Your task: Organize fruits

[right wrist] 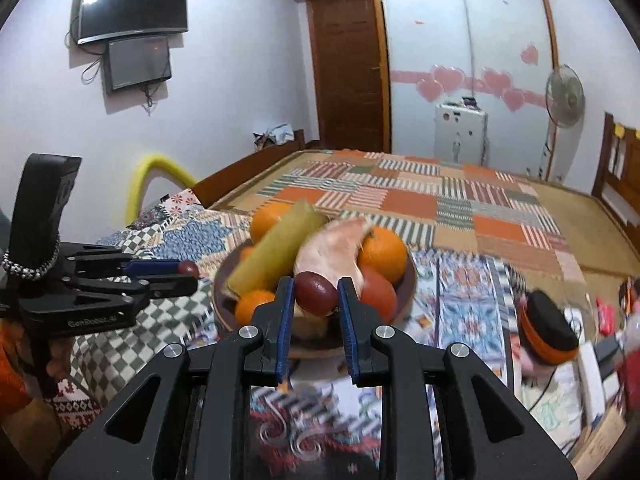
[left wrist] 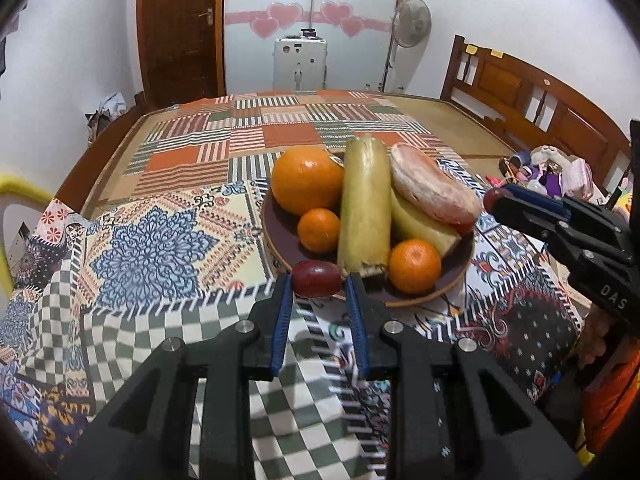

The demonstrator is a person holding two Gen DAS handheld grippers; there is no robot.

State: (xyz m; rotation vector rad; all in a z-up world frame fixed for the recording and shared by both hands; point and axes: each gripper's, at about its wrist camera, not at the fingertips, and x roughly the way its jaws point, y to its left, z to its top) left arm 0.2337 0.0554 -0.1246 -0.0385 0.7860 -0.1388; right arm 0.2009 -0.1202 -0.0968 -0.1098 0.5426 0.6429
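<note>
Tongs: left tongs (left wrist: 318, 286) clenched on red date (left wrist: 317, 279), right tongs (right wrist: 314, 294) clenched on second red date (right wrist: 315, 289) | place: both near rim of brown bowl (left wrist: 280, 236) on bed | risk: full heap, dropped dates may roll off.

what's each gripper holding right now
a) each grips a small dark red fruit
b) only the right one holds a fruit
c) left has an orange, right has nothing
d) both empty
a: the left gripper is closed on a small dark red fruit, and the right gripper clamps another dark red fruit, both near the plate of fruit.
</note>
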